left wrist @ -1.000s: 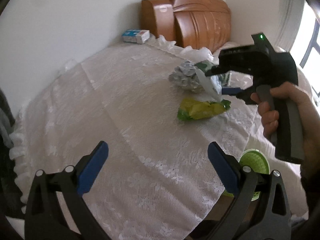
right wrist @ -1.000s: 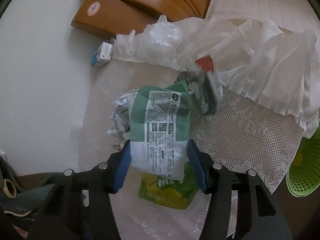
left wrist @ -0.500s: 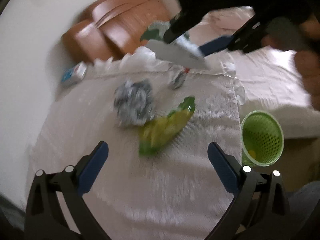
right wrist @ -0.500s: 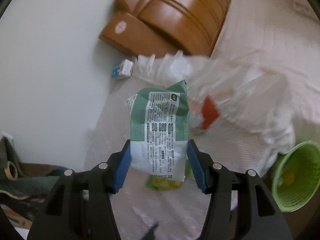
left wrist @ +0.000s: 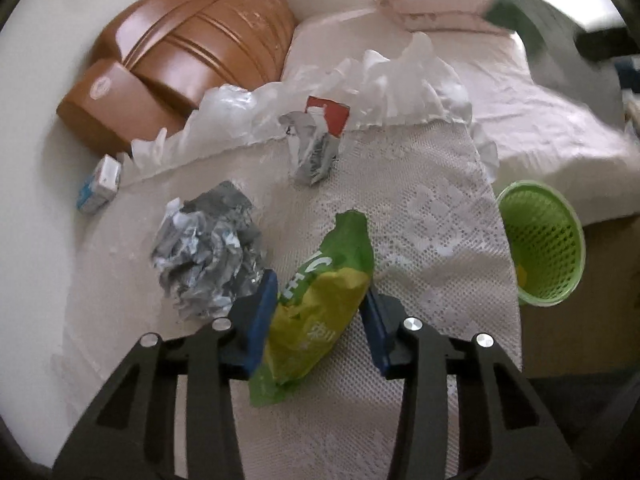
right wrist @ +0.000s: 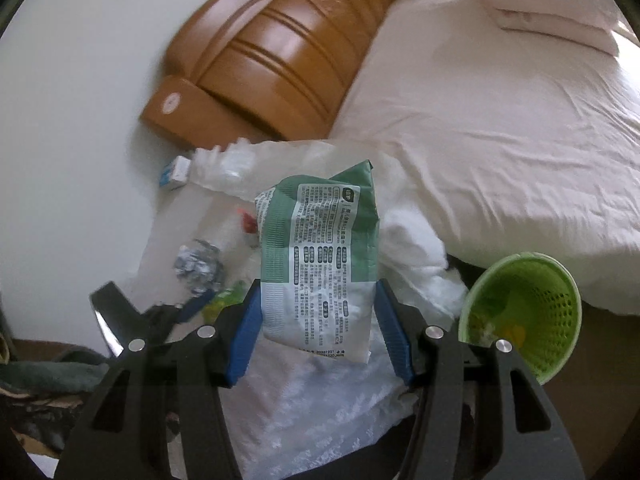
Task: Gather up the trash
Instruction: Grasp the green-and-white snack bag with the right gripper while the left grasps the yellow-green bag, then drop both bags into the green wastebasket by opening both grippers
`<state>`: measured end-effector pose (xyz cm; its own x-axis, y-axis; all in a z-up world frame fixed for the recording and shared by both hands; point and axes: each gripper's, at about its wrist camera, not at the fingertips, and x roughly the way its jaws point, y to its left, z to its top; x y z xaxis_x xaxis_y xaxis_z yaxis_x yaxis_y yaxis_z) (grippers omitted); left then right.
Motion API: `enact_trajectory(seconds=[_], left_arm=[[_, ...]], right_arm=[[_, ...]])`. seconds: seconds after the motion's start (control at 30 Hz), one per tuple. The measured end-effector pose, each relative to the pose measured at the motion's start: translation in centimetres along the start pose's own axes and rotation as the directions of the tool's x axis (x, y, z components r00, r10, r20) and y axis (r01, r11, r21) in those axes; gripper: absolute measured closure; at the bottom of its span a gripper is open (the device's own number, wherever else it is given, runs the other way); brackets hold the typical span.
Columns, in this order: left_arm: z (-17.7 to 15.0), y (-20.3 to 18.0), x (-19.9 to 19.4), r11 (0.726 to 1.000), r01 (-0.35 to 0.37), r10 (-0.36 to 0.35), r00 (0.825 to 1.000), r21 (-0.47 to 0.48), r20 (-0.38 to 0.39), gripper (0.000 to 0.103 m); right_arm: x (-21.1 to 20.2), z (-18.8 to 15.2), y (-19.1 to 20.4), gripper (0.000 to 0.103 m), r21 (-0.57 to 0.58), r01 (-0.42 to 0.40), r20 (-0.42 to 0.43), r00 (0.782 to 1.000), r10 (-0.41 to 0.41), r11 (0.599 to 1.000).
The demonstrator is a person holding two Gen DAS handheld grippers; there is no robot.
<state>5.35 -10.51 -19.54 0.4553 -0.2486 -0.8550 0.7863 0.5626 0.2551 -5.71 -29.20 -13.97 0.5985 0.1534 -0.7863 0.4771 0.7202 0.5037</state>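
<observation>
A yellow-green snack wrapper lies on the lace-covered table. My left gripper straddles it; its jaws are closing and the blue pads touch both sides of the wrapper. My right gripper is shut on a green-and-white packet, held in the air above the table's edge, left of the green basket. A crumpled grey paper ball sits just left of the left gripper. A silver and red wrapper lies farther back.
The green basket stands on the floor between table and bed. A small blue-white box sits at the table's far left corner. Crumpled clear plastic lines the back edge, before a wooden headboard.
My left gripper rolled, moved over the yellow-green wrapper and closed from wide open around it. The right gripper lifted the green-and-white packet off the table and carried it toward the basket.
</observation>
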Motion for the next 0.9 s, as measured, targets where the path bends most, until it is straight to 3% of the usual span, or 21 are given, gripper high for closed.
enact_trajectory(seconds=[0.17, 0.27, 0.37, 0.5, 0.57, 0.7, 0.9], left_arm=[[-1.4, 1.9, -1.8, 0.988, 0.033, -0.031, 0.999, -0.149, 0.016, 0.064], [-3.4, 3.6, -3.9, 0.951, 0.059, -0.053, 0.998, -0.305, 0.029, 0.064], [-6.0, 4.9, -6.7, 0.895, 0.035, -0.025, 0.999, -0.445, 0.028, 0.064], [-7.9, 5.4, -9.6, 0.853, 0.017, 0.005, 0.999, -0.521, 0.041, 0.064], [-8.1, 4.9, -11.0, 0.852, 0.010, 0.019, 0.999, -0.524, 0.051, 0.064], [-6.5, 3.1, -12.4, 0.875, 0.036, 0.007, 0.996, -0.482, 0.088, 0.064], [-1.0, -3.4, -12.2, 0.924, 0.178, -0.133, 0.980, -0.340, 0.150, 0.064]], right_arm=[[-0.5, -0.6, -0.9, 0.047, -0.018, 0.015, -0.006, 1.000, -0.015, 1.000], [-0.1, -0.8, 0.0, 0.047, -0.084, 0.027, -0.014, 1.000, -0.028, 0.996], [0.5, -1.0, 0.8, 0.047, -0.128, 0.018, -0.023, 1.000, -0.021, 0.992], [0.9, -1.5, 1.3, 0.047, -0.178, 0.020, -0.040, 0.999, -0.028, 0.984], [0.9, -1.8, 1.2, 0.047, -0.196, 0.022, -0.051, 0.998, -0.033, 0.980], [0.3, -2.2, 0.1, 0.047, -0.201, 0.032, -0.060, 0.997, -0.045, 0.979], [-3.2, -2.7, -3.7, 0.047, -0.150, 0.103, 0.015, 0.995, -0.102, 0.983]])
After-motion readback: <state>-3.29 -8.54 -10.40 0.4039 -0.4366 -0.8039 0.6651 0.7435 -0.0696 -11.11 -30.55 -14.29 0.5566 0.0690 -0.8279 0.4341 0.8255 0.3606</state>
